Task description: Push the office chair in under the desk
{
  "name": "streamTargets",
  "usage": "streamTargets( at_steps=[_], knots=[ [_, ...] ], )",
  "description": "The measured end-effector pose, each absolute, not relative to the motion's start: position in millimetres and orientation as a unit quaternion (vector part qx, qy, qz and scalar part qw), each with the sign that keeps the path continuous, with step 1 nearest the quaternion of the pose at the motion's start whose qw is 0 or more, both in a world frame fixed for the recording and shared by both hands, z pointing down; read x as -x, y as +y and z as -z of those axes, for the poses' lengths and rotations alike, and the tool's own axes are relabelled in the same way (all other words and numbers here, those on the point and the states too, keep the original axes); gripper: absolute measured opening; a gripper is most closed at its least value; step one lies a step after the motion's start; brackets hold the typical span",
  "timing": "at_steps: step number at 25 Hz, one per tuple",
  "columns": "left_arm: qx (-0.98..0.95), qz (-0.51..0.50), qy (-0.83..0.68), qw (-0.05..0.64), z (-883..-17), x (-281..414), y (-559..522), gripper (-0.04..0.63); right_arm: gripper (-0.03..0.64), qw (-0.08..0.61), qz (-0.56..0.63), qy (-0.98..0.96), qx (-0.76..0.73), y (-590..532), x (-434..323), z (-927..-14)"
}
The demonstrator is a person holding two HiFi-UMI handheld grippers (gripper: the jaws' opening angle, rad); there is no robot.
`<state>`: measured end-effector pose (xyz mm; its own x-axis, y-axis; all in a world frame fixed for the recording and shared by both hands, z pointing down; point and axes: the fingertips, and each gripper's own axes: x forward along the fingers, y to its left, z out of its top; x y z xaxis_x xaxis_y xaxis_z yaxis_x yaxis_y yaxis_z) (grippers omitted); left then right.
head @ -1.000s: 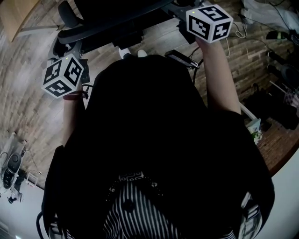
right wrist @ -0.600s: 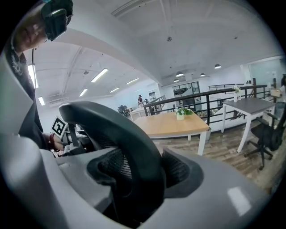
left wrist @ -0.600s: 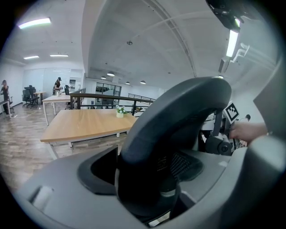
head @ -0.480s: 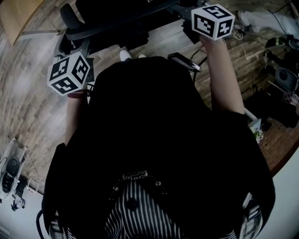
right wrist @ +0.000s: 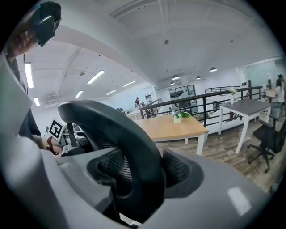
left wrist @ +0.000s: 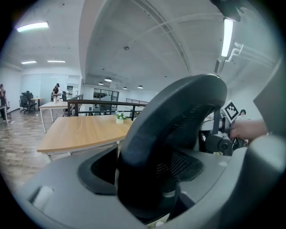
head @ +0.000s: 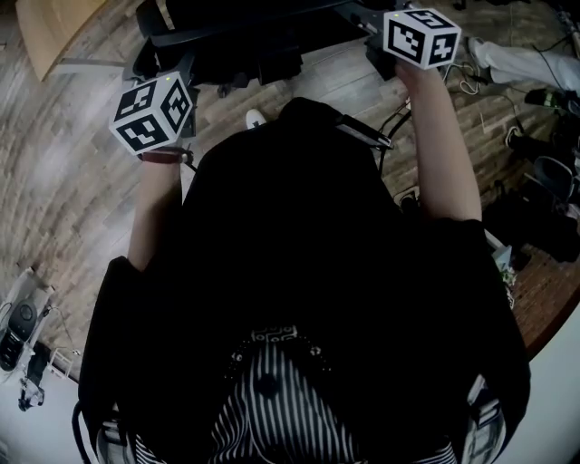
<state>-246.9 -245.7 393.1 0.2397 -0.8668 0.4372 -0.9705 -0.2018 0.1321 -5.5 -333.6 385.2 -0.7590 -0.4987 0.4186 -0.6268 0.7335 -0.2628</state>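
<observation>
The black mesh office chair (head: pixel 227 36) stands in front of me at the top of the head view, over a wood floor. My left gripper (head: pixel 152 111) reaches to its left side, my right gripper (head: pixel 421 36) to its right. In the left gripper view the chair's curved back rim (left wrist: pixel 174 129) fills the gap between the grey jaws of the left gripper (left wrist: pixel 147 179). The right gripper (right wrist: pixel 134 179) is shut on the same rim (right wrist: pixel 129 134) from the other side. A light wooden desk (left wrist: pixel 85 132) lies beyond the chair; it also shows as the desk (right wrist: pixel 172 127) and a desk corner (head: pixel 54 27).
Cables and dark gear (head: pixel 544 181) clutter the floor on the right. A white surface with small devices (head: pixel 23 326) sits at lower left. A grey table (right wrist: pixel 248 107) and another black chair (right wrist: pixel 263 134) stand far right. A small potted plant (right wrist: pixel 177 116) is on the desk.
Both grippers have moved forward, toward the top of the head view, and the chair has gone with them. The person's body has followed a step.
</observation>
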Motion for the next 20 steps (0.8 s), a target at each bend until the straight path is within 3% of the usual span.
streamTargets(
  at_steps=[20],
  knots=[
    [-0.741,-0.135,-0.626,0.204,-389,270,-334,0.327,0.276,0.181,-0.194,-0.927,-0.264,-443,35,-386]
  ],
)
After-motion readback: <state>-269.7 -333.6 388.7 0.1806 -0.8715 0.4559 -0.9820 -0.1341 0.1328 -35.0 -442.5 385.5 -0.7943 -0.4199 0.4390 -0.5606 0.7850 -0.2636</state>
